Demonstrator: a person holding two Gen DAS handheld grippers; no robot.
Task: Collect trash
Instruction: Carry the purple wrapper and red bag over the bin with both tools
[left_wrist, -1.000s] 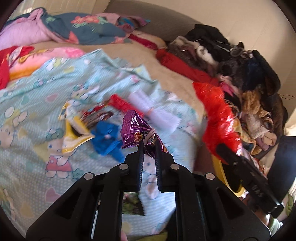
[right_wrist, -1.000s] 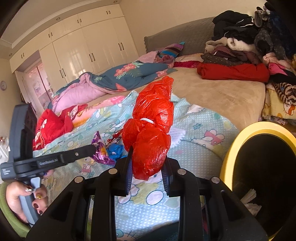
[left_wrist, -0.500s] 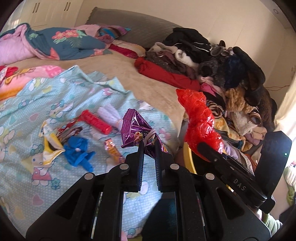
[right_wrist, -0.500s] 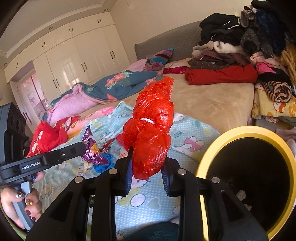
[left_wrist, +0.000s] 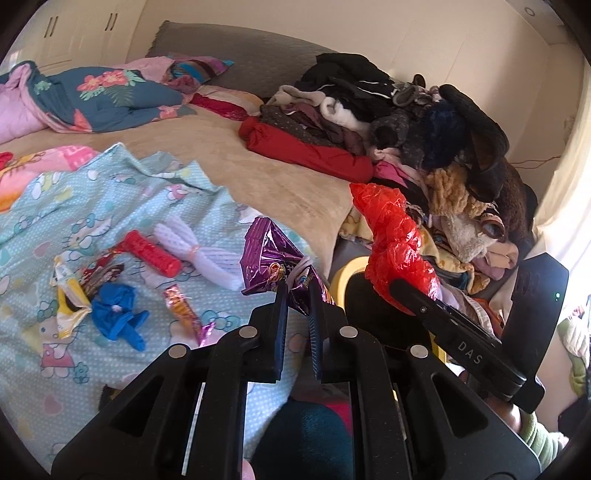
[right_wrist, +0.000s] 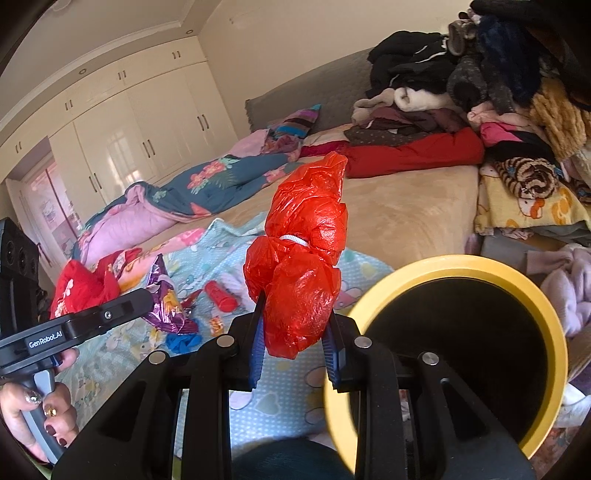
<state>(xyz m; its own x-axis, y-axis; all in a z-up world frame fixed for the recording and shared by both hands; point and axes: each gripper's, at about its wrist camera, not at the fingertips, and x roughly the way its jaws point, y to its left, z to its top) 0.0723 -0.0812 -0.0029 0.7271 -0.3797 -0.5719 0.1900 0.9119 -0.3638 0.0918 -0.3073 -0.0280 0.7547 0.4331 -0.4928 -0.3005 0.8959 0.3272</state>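
Left gripper (left_wrist: 297, 291): jaws nearly closed, pinching the lower corner of a purple foil wrapper (left_wrist: 271, 260); most of the wrapper stands free above the fingertips. Held in the air over the near edge of the bed (left_wrist: 280, 188).

Right gripper (right_wrist: 293, 325): clamped on the lower lobe of a red plastic bag (right_wrist: 303, 266), knotted with a white tie; the bulk of the bag stands above the jaws. Held just left of the yellow-rimmed bin (right_wrist: 554, 332), not over its mouth.

Bin stands at the near right, beside the bed; dark inside, contents hard to make out.

Left on the blue cartoon sheet (left_wrist: 48, 362): red cylinder (left_wrist: 153, 253), white knotted mesh (left_wrist: 199, 251), blue glove (left_wrist: 116, 319), yellow wrapper (left_wrist: 66, 291), orange candy wrapper (left_wrist: 183, 308).

Risks, as judged:
- Wrapper grip is thin and on slick foil; a quick swing could let it slide out short of the bin.
- Light bag may catch on the rim or drift to the floor if let go before it is over the opening.
- The 2 grippers sit close together; both heading for 1 mouth could knock fingers.
- The clothes pile (left_wrist: 406, 122) leans near the bin on the right; brushing it could tip garments in.
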